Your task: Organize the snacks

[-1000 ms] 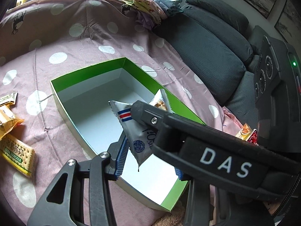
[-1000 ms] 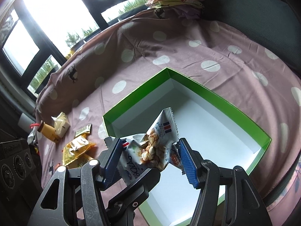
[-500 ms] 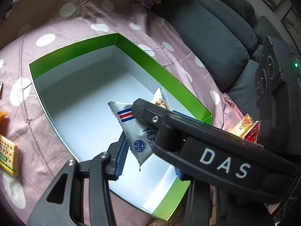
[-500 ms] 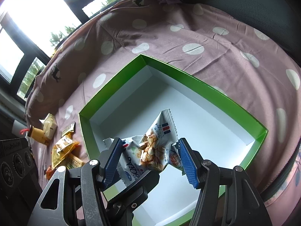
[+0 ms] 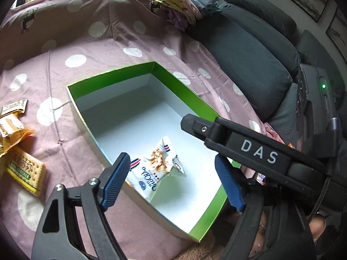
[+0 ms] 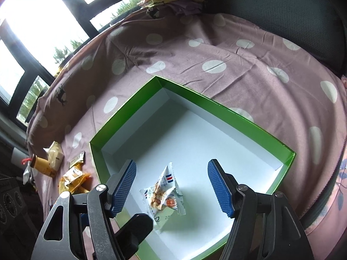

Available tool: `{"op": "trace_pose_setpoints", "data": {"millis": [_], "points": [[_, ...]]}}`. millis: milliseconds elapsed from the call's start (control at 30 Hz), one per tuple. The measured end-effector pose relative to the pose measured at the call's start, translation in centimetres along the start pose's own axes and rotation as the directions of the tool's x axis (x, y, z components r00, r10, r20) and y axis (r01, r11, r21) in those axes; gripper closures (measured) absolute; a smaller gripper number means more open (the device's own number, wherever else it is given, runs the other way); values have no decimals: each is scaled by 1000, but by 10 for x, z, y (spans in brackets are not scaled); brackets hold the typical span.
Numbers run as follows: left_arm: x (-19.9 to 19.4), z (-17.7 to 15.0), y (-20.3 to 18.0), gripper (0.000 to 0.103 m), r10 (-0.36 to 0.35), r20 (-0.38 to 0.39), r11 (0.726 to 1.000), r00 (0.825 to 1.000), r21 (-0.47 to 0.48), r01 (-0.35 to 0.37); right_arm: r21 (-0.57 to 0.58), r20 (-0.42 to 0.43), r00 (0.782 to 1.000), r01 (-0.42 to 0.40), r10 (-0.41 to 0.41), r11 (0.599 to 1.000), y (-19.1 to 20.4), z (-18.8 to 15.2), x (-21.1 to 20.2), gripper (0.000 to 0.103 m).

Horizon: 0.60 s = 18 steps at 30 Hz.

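One snack in, rest still out.

White snack packet (image 5: 157,169) lies on the white floor of the green box (image 5: 112,73), near corner, crumpled, one end propped up. Nothing else is in the box.

Left gripper (image 5: 171,182): jaws opening, blue pads either side of the packet as seen from its camera but clear of it. No grip, nothing held. Right gripper (image 6: 173,189): jaws also opening, packet between the pads in view, gaps both sides, no contact. Both hover over the near end of the box, pointing down into it. A gloved hand (image 5: 279,223) shows under the right gripper body in the left view.

Left to do, on the polka-dot cover (image 5: 108,43) to the left of the box:
- green-and-yellow cracker pack (image 5: 26,171), nearest
- orange-yellow wrapped snacks (image 5: 10,134) just beyond it, loosely piled
- small gold sachet (image 5: 16,106) at the far end of that pile
- right view adds a pale packet (image 6: 54,155) and a small yellow bottle-like item (image 6: 42,165) further left; can't tell whether either counts as a snack

Also a bit of red-orange wrapper (image 5: 290,145) on the right past the box, mostly hidden by the right gripper, unclear what it is.

Judgement: early stage. First item placed, roughly five or more to go. Box has plenty of room. Packet sits loose and skewed, so if neat rows are wanted it needs a nudge toward a wall. Next call is either gripper going left to the pile; the cracker pack is closest and flat, so it needs an edge pick.
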<state>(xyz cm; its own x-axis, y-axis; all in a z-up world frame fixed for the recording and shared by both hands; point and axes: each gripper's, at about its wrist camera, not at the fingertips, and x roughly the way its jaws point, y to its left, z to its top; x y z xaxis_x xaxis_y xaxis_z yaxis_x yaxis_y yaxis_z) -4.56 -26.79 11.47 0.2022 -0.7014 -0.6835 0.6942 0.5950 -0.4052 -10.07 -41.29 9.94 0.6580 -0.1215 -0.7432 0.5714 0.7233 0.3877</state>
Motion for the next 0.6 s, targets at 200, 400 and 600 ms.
{"op": "trace_pose_setpoints", "data": {"millis": [200, 400, 600], "points": [[-49, -8, 34, 13, 121, 112, 991, 986, -70, -114, -59, 44, 999, -22, 25, 998, 26, -3, -10, 24], [-89, -23, 81, 13, 416, 137, 908, 899, -124, -401, -137, 65, 996, -57, 67, 989, 55, -11, -14, 20], [-123, -55, 153, 13, 610, 70, 781, 789, -221, -584, -193, 56, 997, -48, 60, 980, 81, -20, -9, 20]]}}
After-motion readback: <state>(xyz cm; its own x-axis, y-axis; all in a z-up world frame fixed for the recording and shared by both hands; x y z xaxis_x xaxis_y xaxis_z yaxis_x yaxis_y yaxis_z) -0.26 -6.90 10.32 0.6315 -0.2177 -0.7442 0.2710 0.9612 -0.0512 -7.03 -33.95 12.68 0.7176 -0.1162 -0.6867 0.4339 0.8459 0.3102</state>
